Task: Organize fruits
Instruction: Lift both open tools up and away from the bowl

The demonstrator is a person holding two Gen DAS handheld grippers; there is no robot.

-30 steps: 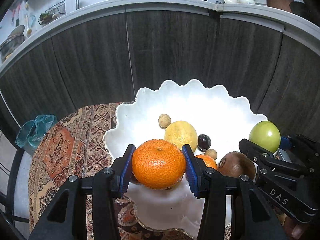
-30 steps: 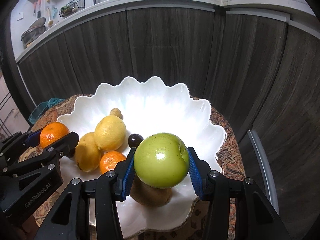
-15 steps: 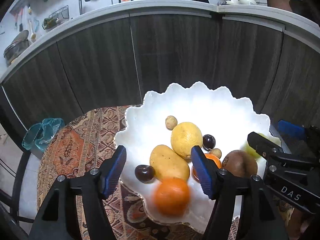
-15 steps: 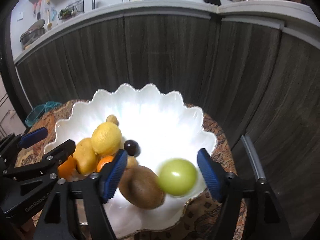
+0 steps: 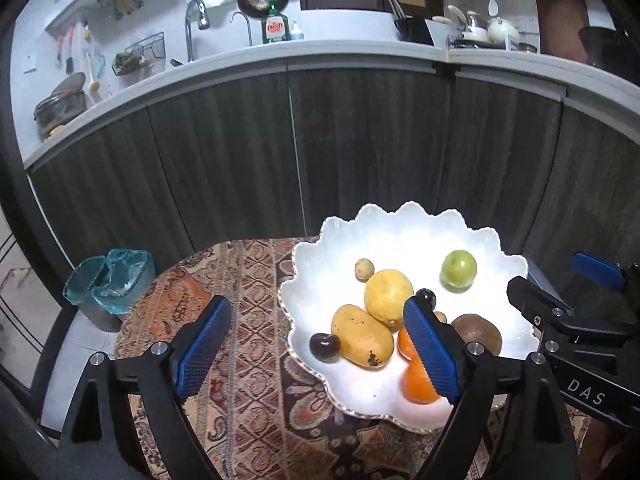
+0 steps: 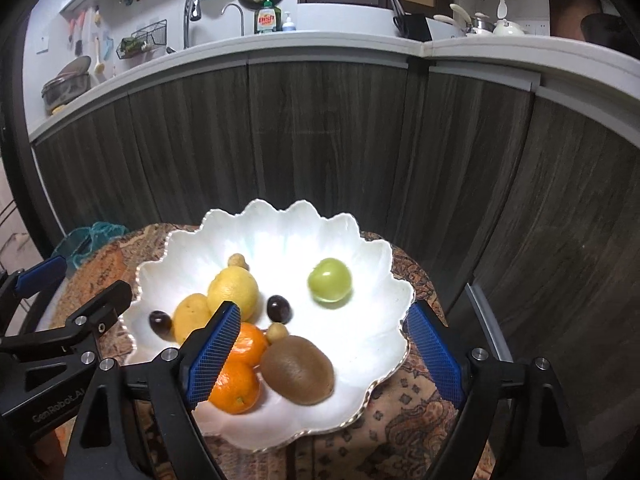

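A second ago the left gripper (image 5: 316, 344) clamped the round orange tangerine (image 6: 235, 388); now its jaws are opening, empty, and the tangerine lies at the near left edge of the white scalloped ceramic bowl (image 6: 376, 280). The right gripper (image 6: 326, 352), likewise opening and empty, has dropped the shiny green apple (image 6: 330, 280) toward the bowl's far right.

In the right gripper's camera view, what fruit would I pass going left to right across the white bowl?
Dark plum → mango → lemon → second dark plum → kiwi → green apple.
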